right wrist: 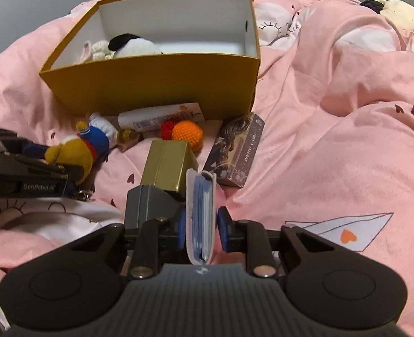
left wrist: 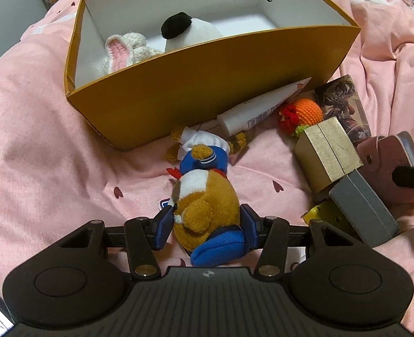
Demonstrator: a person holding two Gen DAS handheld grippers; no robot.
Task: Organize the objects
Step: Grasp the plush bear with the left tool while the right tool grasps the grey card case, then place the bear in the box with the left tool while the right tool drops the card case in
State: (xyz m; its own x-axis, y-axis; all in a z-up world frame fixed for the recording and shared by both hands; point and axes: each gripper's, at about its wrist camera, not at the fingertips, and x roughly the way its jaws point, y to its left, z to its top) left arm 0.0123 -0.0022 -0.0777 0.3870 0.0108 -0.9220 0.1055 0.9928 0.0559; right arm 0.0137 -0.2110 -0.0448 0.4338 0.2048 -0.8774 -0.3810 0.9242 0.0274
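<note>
On a rumpled pink duvet [right wrist: 333, 146] sits the open mustard-yellow cardboard box [left wrist: 207, 84], two soft toys already inside. Our left gripper [left wrist: 205, 224] is closed around the orange plush duck in a blue sailor suit [left wrist: 204, 196], pads pressing both flanks. Our right gripper [right wrist: 200, 224] brackets the pale pink card wallet with blue sleeves [right wrist: 201, 213], standing on edge; the left pad seems to touch, though a sliver of gap shows at the right, so we cannot call it gripped. If lifted now, the wallet could slip or splay open, and the duck's dangling keyring may snag the box wall.
</note>
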